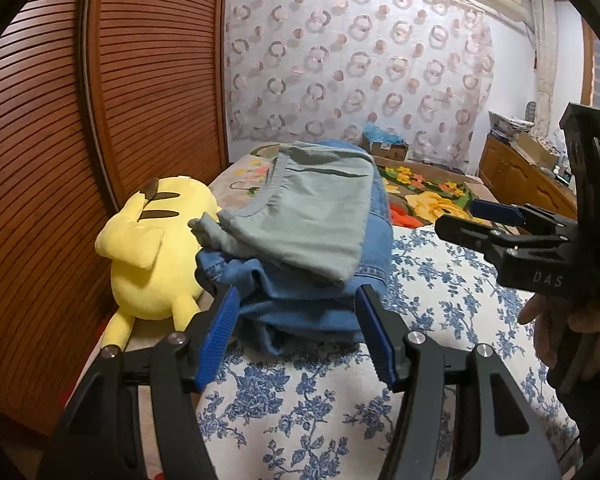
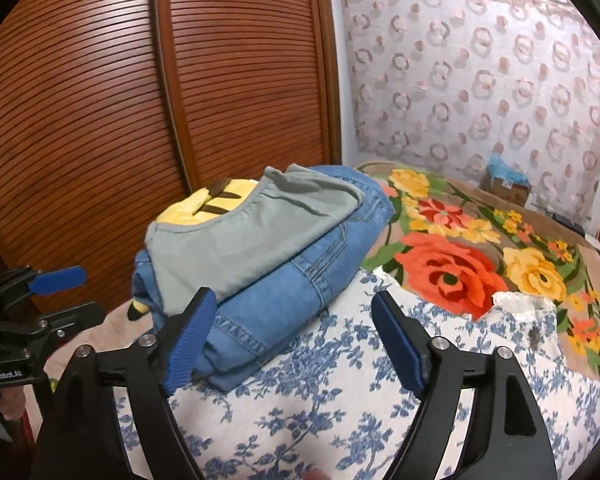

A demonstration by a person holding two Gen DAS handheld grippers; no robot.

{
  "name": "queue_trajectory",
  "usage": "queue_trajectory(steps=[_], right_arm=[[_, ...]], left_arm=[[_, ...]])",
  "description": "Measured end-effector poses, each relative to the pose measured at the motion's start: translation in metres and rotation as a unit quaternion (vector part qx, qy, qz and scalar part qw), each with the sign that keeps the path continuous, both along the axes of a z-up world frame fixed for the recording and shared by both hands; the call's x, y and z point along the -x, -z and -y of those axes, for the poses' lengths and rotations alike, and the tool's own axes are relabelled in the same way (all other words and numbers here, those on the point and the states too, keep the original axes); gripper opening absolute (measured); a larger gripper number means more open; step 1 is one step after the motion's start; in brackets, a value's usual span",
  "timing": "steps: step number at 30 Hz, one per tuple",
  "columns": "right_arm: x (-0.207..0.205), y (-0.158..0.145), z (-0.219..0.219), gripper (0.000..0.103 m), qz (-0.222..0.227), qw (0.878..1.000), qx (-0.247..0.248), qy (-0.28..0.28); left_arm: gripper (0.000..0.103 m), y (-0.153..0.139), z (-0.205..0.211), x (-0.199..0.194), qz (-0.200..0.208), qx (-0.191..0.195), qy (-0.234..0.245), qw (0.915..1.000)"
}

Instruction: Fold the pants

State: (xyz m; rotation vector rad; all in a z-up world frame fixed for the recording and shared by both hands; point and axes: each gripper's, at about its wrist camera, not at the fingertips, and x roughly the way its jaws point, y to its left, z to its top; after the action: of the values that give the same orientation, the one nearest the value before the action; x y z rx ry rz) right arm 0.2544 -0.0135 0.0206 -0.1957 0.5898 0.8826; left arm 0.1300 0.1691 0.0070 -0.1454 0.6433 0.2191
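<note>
Folded grey-green pants (image 2: 256, 240) lie atop folded blue jeans (image 2: 300, 284) on the bed's blue-floral cover (image 2: 300, 420), beside a yellow plush toy (image 1: 152, 240). Left gripper (image 1: 296, 332) has jaws wide, flanking the near end of the stack, holding nothing. Right gripper (image 2: 292, 344) likewise wide and empty (its left jaw just at the denim edge). Judged nearly finished: square the stack gently, pressing edges inward without dragging the top layer

Probably a home bedroom: floral-quilted bed (image 2: 440, 272), louvered wooden wardrobe (image 2: 100, 100), yellow plush toy (image 1: 152, 248), patterned curtain (image 2: 480, 80).
</note>
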Motion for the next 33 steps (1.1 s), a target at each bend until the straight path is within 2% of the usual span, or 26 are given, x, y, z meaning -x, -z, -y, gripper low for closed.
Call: queue_trajectory(steps=[19, 33], right_arm=[[0.065, 0.000, 0.067, 0.086, 0.031, 0.996, 0.000, 0.083], [0.107, 0.000, 0.139, 0.086, 0.033, 0.981, 0.007, 0.189]], left_arm=[[0.060, -0.001, 0.035, 0.028, 0.011, -0.001, 0.041, 0.9991], [0.060, -0.004, 0.095, 0.045, 0.022, -0.011, 0.105, 0.9942]])
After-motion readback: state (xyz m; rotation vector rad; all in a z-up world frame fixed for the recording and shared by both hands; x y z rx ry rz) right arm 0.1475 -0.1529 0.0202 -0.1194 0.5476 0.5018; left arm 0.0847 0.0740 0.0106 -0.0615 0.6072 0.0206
